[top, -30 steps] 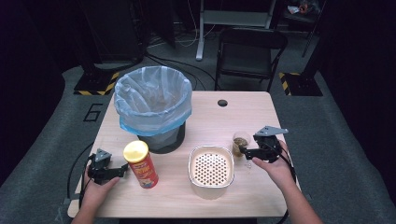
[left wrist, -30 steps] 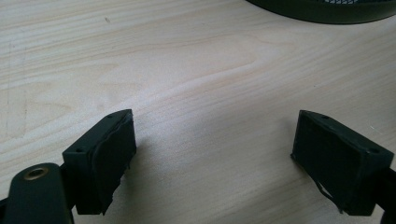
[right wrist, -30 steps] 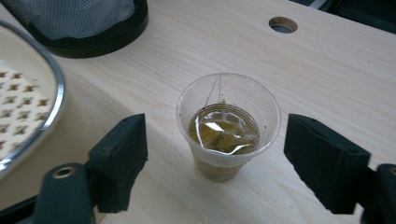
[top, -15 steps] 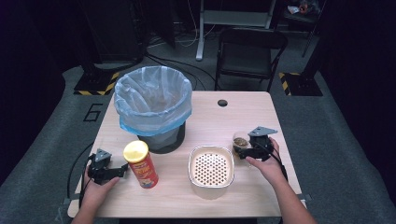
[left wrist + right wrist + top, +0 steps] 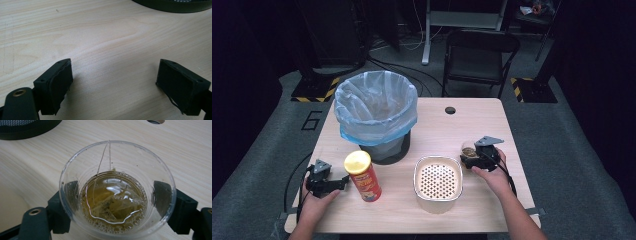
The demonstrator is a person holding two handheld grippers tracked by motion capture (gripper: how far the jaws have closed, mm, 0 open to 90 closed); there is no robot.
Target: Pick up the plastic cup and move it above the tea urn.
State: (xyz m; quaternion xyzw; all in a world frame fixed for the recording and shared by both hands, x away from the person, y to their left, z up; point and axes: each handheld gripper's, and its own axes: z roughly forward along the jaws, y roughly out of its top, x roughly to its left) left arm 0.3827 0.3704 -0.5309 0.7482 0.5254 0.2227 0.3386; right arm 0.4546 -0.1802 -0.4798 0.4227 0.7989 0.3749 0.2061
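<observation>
Spill risk: right gripper (image 5: 476, 158) has both jaws pressed on a thin clear cup (image 5: 117, 188) of liquid, near table's (image 5: 432, 125) right edge; squeezing or tilting could slop it. Left gripper (image 5: 113, 86) rests spread, empty, beside chip can (image 5: 362, 176).

You have a pale, matt wood-grain table (image 5: 472, 125), a clear glossy plastic cup (image 5: 117, 190) of wet brownish liquid, thin crinkled blue plastic bin liner (image 5: 374, 107), and matt black rubbery gripper pads (image 5: 58, 82).
</observation>
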